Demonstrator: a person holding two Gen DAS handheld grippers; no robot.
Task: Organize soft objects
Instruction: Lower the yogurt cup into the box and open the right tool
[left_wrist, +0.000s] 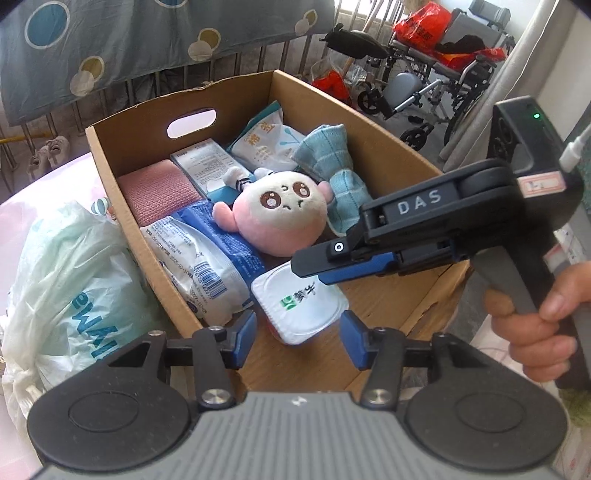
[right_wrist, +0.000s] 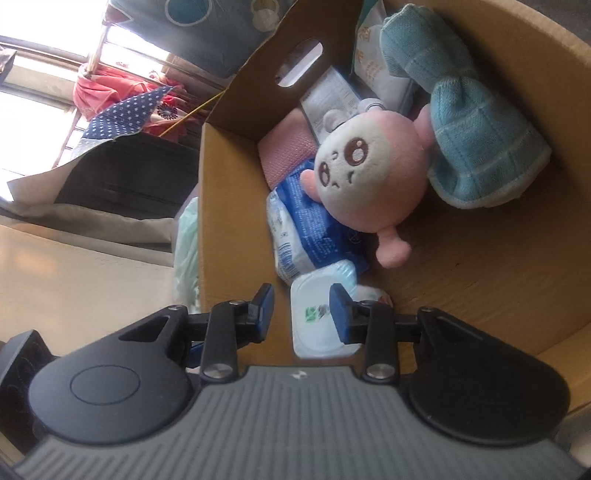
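Note:
An open cardboard box (left_wrist: 129, 147) holds a pink and white plush toy (left_wrist: 280, 210) (right_wrist: 373, 173) at its middle. A light blue towel (left_wrist: 332, 173) (right_wrist: 469, 129) lies beside the toy, and a pink cloth (left_wrist: 159, 195) (right_wrist: 288, 151) sits at the box's left. A white yogurt cup (left_wrist: 299, 299) (right_wrist: 314, 325) rests at the near end. My left gripper (left_wrist: 298, 339) hangs open over that cup, holding nothing. My right gripper (left_wrist: 317, 264) (right_wrist: 302, 312) reaches in from the right, jaws narrowly open and empty, just above the cup.
The box also holds a blue and white packet (left_wrist: 207, 258), a small carton (left_wrist: 203, 162) and a white pouch (left_wrist: 266, 136). A plastic bag (left_wrist: 74, 288) leans on the box's left wall. A wheelchair (left_wrist: 443, 74) stands behind. A hand (left_wrist: 535, 325) grips the right handle.

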